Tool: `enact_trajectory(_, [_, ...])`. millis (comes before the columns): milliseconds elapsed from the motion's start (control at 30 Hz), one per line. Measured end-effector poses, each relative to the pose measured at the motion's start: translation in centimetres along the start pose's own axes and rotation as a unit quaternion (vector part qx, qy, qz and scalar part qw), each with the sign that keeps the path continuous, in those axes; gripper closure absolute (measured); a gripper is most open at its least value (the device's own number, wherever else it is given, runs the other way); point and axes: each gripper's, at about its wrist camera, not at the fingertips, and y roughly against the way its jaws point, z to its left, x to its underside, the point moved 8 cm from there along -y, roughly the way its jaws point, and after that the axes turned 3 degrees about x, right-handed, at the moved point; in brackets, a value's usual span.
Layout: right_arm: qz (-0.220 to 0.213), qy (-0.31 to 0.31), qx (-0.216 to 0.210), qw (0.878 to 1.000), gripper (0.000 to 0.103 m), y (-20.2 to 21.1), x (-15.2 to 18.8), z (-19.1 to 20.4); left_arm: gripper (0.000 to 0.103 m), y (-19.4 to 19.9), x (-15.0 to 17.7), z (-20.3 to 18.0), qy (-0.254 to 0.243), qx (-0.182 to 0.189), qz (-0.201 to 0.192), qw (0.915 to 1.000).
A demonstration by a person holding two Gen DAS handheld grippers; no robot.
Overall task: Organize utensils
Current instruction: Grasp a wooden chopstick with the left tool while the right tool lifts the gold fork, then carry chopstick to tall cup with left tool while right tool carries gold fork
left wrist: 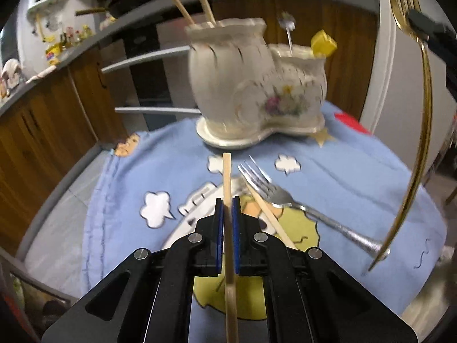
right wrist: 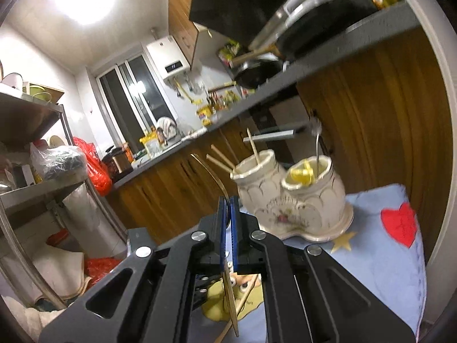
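My left gripper (left wrist: 227, 201) is shut on a wooden chopstick (left wrist: 227, 174) that points toward the cream two-pot ceramic holder (left wrist: 251, 85) at the far side of the blue cloth. My right gripper (right wrist: 227, 200) is shut on a gold fork (right wrist: 211, 171), which shows in the left wrist view as a long gold handle (left wrist: 422, 131) held high at the right. The holder (right wrist: 288, 200) has chopsticks (left wrist: 182, 5) in its tall pot, and a silver utensil (left wrist: 288, 34) and yellow item (left wrist: 322, 43) in its low pot. A silver fork (left wrist: 288, 200) and another chopstick (left wrist: 271, 217) lie on the cloth.
The blue cartoon cloth (left wrist: 357, 177) covers a small table. Wooden cabinets (left wrist: 51, 120) with metal handles and a grey countertop (right wrist: 328, 54) stand behind. A white fridge (left wrist: 400, 65) is at the right. A metal shelf (right wrist: 37, 143) with bags stands at the left.
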Motion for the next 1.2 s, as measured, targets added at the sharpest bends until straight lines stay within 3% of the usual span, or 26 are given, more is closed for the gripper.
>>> enact_trajectory(167, [-0.036,0.019,0.012,0.999,0.1,0.8,-0.8,0.6,0.097,2.3,-1.7,1.0,0.016,0.001,-0.077,0.9969])
enact_trajectory(433, [-0.08,0.062,0.023,0.995,0.1,1.9,-1.8,1.8,0.097,6.1,-4.2,1.3,0.035,0.037,-0.185,0.9815])
enact_trajectory(833, [-0.079,0.073,0.052,0.993,0.1,1.2,-3.1,1.0,0.097,8.9,-6.4,1.8,0.084,0.135,-0.248,0.9556])
enact_trajectory(1033, [-0.098,0.067,0.06,0.991,0.1,0.6,-6.0,0.4,0.097,8.7,-9.7,2.4,0.096,0.179,-0.268,0.9416])
enact_trajectory(1200, [-0.125,0.078,0.075,0.986,0.1,0.0,-9.1,0.1,0.097,8.8,-12.3,3.6,0.107,0.186,-0.303,0.9285])
